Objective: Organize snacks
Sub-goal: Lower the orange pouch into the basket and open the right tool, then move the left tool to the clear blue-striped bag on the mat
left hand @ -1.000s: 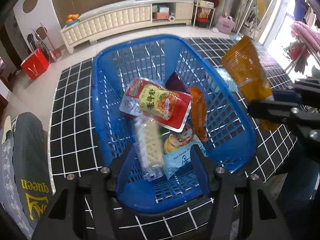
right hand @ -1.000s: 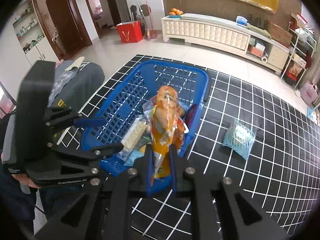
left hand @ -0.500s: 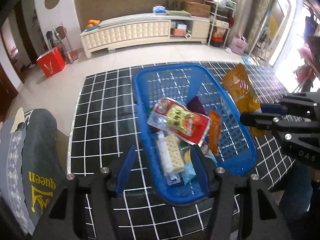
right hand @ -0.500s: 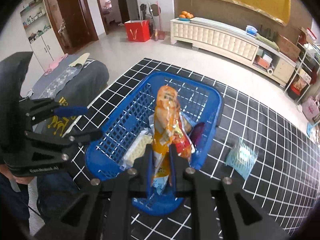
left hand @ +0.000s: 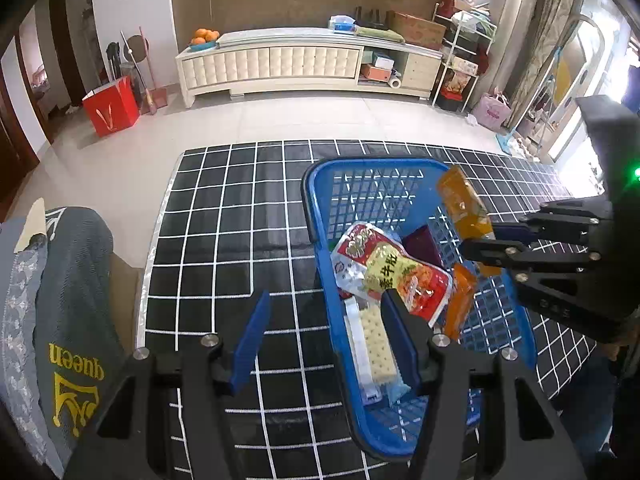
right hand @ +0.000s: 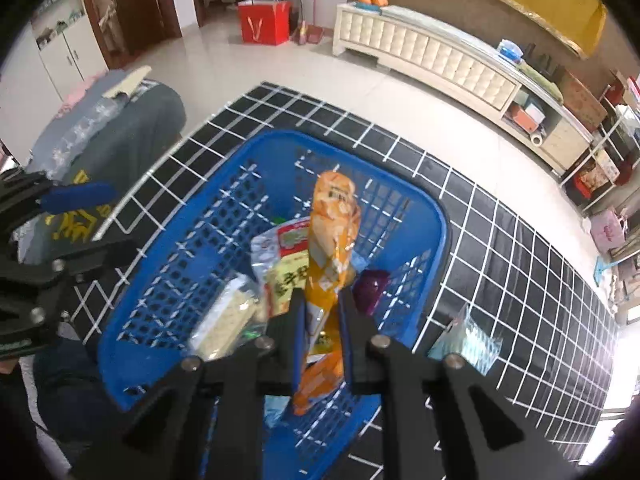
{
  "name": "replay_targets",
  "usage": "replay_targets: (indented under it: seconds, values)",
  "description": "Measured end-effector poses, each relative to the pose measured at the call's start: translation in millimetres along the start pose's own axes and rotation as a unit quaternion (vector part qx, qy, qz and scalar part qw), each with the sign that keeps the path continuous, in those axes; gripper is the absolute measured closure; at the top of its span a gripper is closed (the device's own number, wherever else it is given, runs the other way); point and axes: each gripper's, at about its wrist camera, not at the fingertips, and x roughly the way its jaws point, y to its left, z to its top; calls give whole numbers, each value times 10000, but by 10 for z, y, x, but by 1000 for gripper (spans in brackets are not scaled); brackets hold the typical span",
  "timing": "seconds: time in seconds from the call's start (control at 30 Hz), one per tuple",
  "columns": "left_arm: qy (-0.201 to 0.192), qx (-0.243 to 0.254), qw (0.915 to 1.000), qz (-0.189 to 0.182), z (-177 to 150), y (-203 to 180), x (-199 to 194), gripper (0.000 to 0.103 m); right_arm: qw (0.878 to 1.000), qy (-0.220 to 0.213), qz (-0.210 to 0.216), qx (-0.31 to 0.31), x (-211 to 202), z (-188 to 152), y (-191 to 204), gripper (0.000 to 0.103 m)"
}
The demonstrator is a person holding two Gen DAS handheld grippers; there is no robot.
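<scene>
While the right hand-held gripper clamped the orange packet, carrying it over the blue basket, the empty, half-open left hand-held gripper drew away toward lower left; a drop seemed near.

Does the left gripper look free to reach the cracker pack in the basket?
Probably yes: the left gripper is open and empty, and the cracker pack lies uncovered on top in the blue basket.

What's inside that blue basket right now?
The blue basket holds a red-and-yellow snack pack, crackers, a purple packet and an orange packet. Whatever lies beneath these is covered.
</scene>
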Motion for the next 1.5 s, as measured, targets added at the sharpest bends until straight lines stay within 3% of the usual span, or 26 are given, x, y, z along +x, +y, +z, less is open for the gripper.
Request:
replay_targets:
  seconds: [0.4,0.53,0.67,0.73,0.83,1.03,1.23,1.5]
  values:
    - [173,-77,9998,-28,155,70,346,48,9967,773,-196,-181,588,118,-77,84]
    - [243,-96,9997,-35,168,79,417,48,9965,784,-210,-202,607,128,-86,84]
    - [215,-170,9996,-119,168,92,438,48,9959,846,-152,-271,616,147,-74,70]
    - [229,-169,9996,-92,164,85,442,48,9960,804,-226,-308,600,163,-57,50]
    - [229,-103,9997,-21,151,53,425,48,9974,597,-269,-306,506,142,-32,30]
    - [209,37,9997,88,110,-27,350,48,9986,323,-321,-283,241,42,-17,28]
    - [134,65,9998,145,79,-137,201,48,10000,-11,7,34,-177,-104,-131,27]
    - [-295,133,9994,110,20,-457,-186,48,9983,-544,29,224,-755,-362,-276,27]
